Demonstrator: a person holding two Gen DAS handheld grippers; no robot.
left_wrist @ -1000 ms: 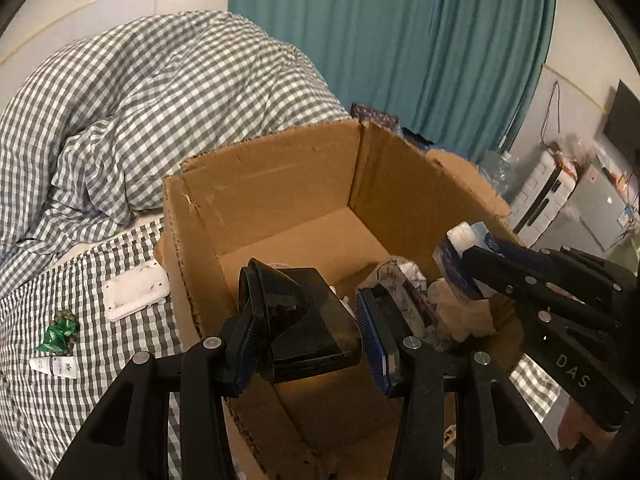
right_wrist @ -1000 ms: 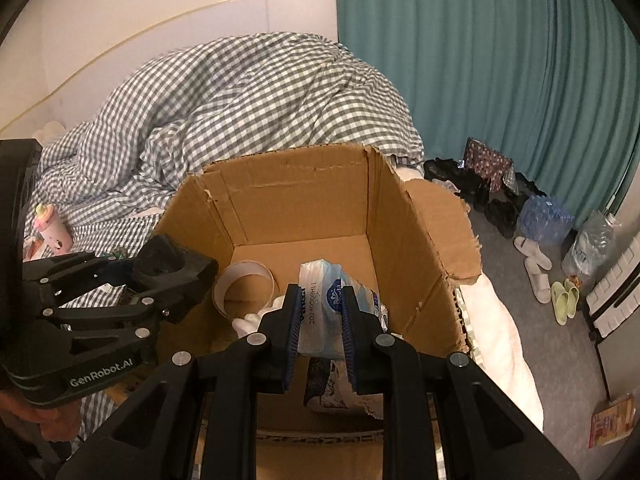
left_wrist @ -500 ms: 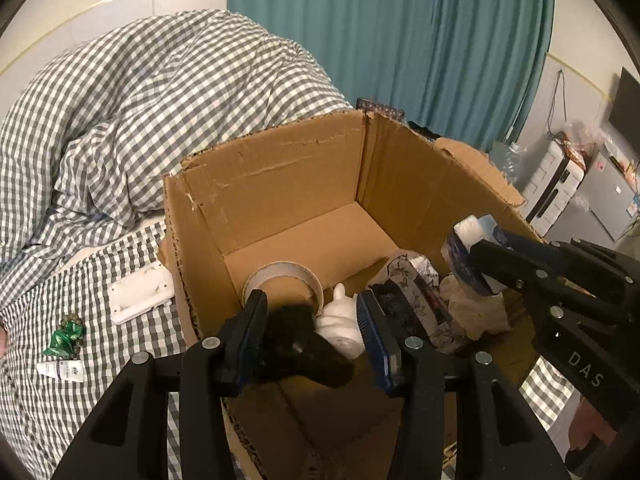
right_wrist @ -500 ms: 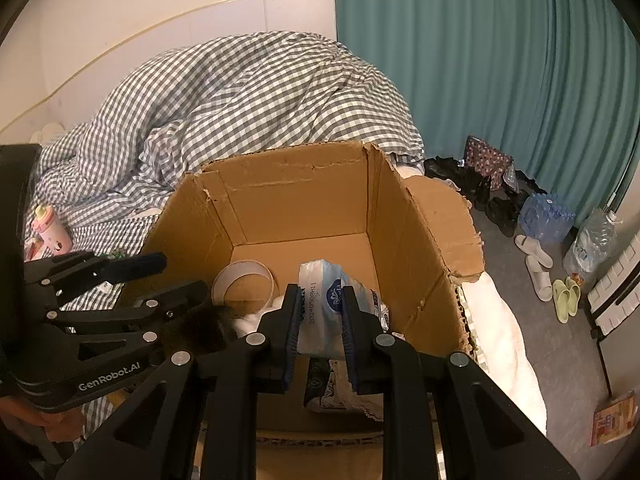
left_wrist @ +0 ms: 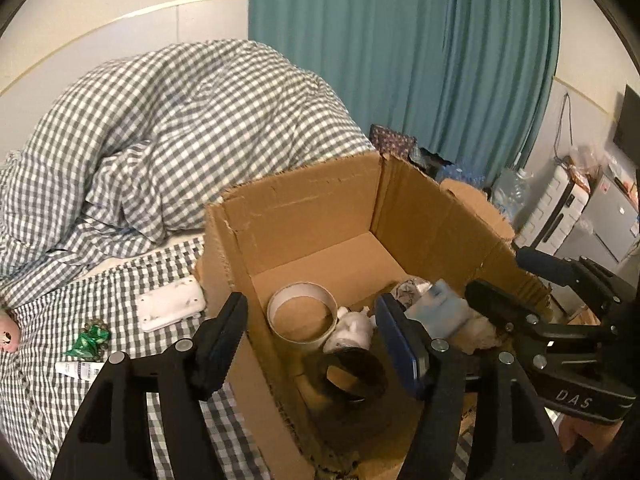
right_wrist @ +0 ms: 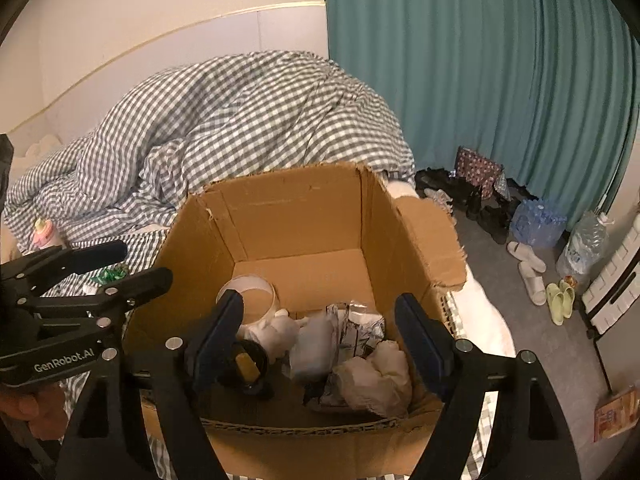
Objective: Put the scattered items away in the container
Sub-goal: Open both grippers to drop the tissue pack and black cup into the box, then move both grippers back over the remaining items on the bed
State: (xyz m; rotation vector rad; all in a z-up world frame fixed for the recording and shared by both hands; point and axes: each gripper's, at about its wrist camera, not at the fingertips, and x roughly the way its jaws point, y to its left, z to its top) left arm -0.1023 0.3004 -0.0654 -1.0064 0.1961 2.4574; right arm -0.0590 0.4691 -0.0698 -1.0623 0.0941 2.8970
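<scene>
The open cardboard box (left_wrist: 304,216) (right_wrist: 288,208) stands on the checked bed. Inside lie a white tape roll (left_wrist: 302,314) (right_wrist: 250,300), a white figure (left_wrist: 352,330), a black curved item (left_wrist: 354,376) (right_wrist: 248,364), a blue-white tissue pack (left_wrist: 436,308) (right_wrist: 314,344) and crumpled paper (right_wrist: 376,372). My left gripper (left_wrist: 310,344) (right_wrist: 124,266) hangs over the box's near left wall, its jaws opening and empty. My right gripper (right_wrist: 318,344) (left_wrist: 516,280) is over the box's near side, jaws opening; the tissue pack lies loose below them.
On the bed left of the box lie a white flat plate (left_wrist: 170,306), a green wrapper (left_wrist: 88,338) and a small white tube (left_wrist: 78,368). A heaped checked duvet (left_wrist: 180,140) rises behind. Shoes, slippers (right_wrist: 528,264) and water bottles stand on the floor by the teal curtain.
The left gripper let go of the black item, which dropped into the box, and its jaws widened as it rose. The right gripper opened and the tissue pack fell into the box.
</scene>
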